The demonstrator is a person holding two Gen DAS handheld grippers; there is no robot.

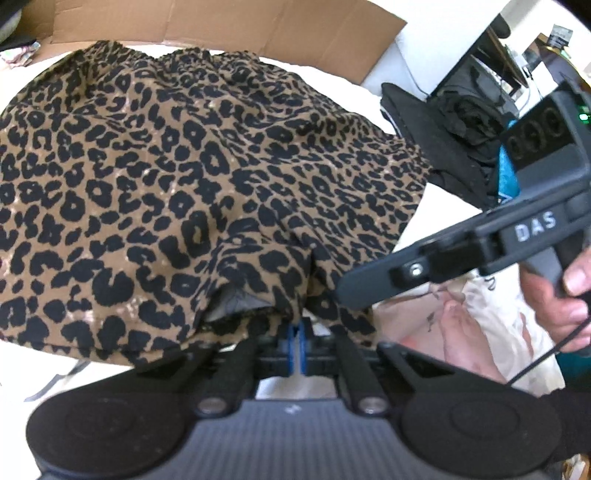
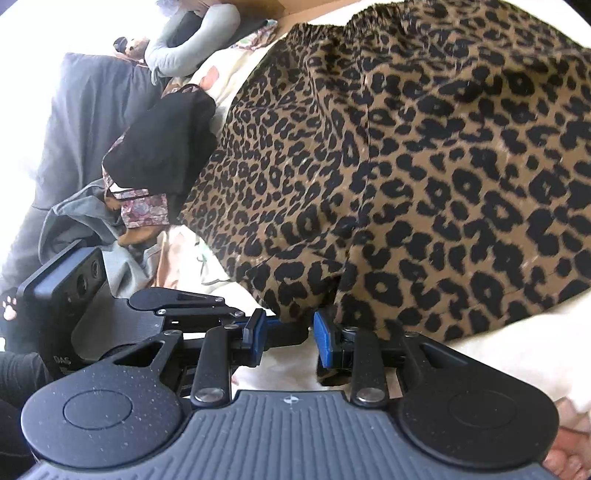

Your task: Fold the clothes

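Observation:
A leopard-print garment [image 1: 177, 177] lies spread on a white bed, its gathered waistband at the far side. My left gripper [image 1: 296, 343] is shut on the garment's near hem, blue pads pressed together under the cloth. In the right wrist view the same garment [image 2: 424, 166] fills the right side. My right gripper [image 2: 290, 334] is open, its blue fingers [image 2: 325, 339] apart at the garment's near edge, with cloth hanging just above the gap. The right gripper also shows in the left wrist view [image 1: 369, 291], beside the hem.
A flattened cardboard sheet [image 1: 221, 26] lies beyond the garment. Black clothes [image 1: 454, 129] are piled at the right. In the right wrist view, a black and floral garment [image 2: 159, 147] and grey clothes [image 2: 85, 218] lie at the left. A patterned sheet [image 1: 461, 325] covers the bed.

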